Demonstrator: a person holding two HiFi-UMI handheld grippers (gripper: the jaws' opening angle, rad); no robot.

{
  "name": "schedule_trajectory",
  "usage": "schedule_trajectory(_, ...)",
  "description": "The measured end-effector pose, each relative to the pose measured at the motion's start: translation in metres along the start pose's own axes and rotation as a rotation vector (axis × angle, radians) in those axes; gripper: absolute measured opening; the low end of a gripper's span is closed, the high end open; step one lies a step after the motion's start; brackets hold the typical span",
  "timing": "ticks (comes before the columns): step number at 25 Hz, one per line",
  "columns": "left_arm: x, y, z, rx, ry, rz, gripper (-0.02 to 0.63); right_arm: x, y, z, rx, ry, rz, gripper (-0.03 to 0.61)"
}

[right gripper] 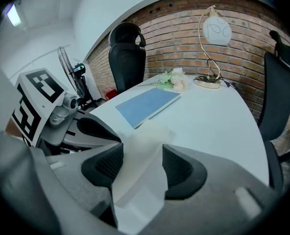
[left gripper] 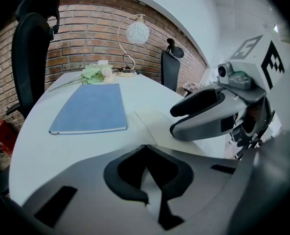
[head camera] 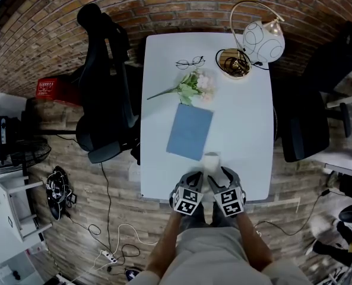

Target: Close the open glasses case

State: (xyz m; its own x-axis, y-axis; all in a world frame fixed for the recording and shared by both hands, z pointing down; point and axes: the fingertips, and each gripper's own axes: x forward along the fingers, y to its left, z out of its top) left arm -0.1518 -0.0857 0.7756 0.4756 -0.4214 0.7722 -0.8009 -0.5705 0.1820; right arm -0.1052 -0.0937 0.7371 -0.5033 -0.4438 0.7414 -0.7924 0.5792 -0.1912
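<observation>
Two grippers meet at the near edge of the table (head camera: 247, 129) — our right gripper (right gripper: 142, 153) grasps the white case (head camera: 211, 160) between its pads, our left gripper (left gripper: 145, 153) is clenched just beside it — the book (head camera: 190, 131) lies near

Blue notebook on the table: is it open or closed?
Closed. The blue notebook lies flat on the table, its cover on top, with no inside pages showing.
</observation>
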Motion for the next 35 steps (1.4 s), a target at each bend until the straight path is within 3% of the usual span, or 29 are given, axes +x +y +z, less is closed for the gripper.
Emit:
schedule_trajectory(13,-0.022,0.002,0.025,0.043,-0.072,-0.001,0.003,-0.018,-0.008,0.015,-0.010,-0.046,-0.062,0.253)
schedule_trajectory(35,-0.102,0.002,0.117,0.171,-0.341,-0.024,0.003,-0.102,-0.014,0.091,-0.007,-0.322,-0.299,0.241)
